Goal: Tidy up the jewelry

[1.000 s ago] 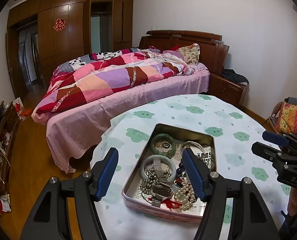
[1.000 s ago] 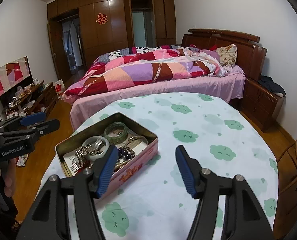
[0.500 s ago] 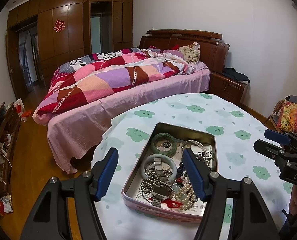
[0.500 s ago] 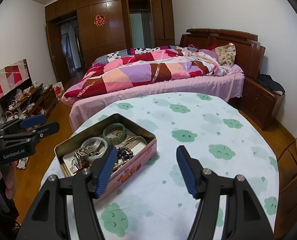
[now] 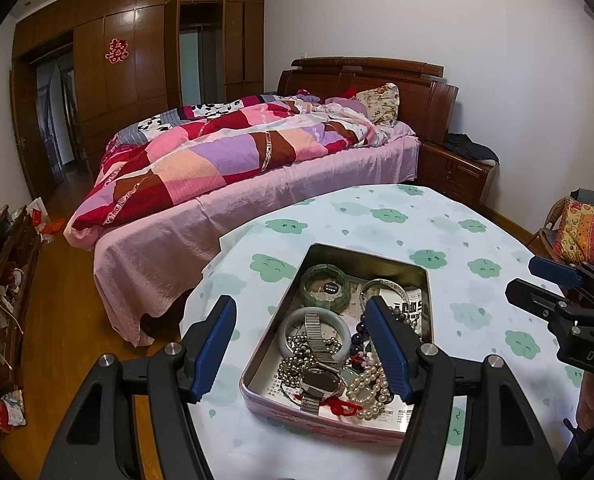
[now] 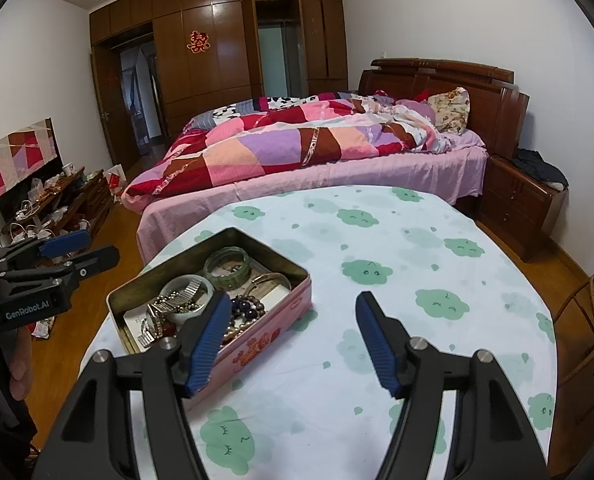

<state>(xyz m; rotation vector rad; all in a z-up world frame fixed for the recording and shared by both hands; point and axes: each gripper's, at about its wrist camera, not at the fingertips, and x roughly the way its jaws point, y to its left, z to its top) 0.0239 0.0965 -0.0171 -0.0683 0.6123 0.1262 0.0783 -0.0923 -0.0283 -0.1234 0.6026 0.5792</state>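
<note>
A pink metal tin (image 5: 317, 426) (image 6: 269, 332) sits on the table, full of jewelry. It holds a green bangle (image 5: 324, 285) (image 6: 228, 266), a pale jade bangle (image 5: 293, 322), a silver watch (image 5: 320, 382), a pearl strand (image 5: 367, 394), dark beads (image 6: 246, 309) and a red cord (image 5: 343, 406). My left gripper (image 5: 301, 312) is open and empty, hovering above the tin's near left part. My right gripper (image 6: 291, 312) is open and empty, above the cloth just right of the tin.
The round table wears a white cloth with green cloud prints (image 6: 417, 280). A bed with a patchwork quilt (image 6: 297, 148) stands beyond it. A low cluttered shelf (image 6: 57, 204) lines the left wall. A chair with a colourful cushion (image 5: 589, 232) is at the right.
Both views have shifted only slightly; the grippers stay open and hover in nearly the same places over the table. Nothing in the tin has moved.
</note>
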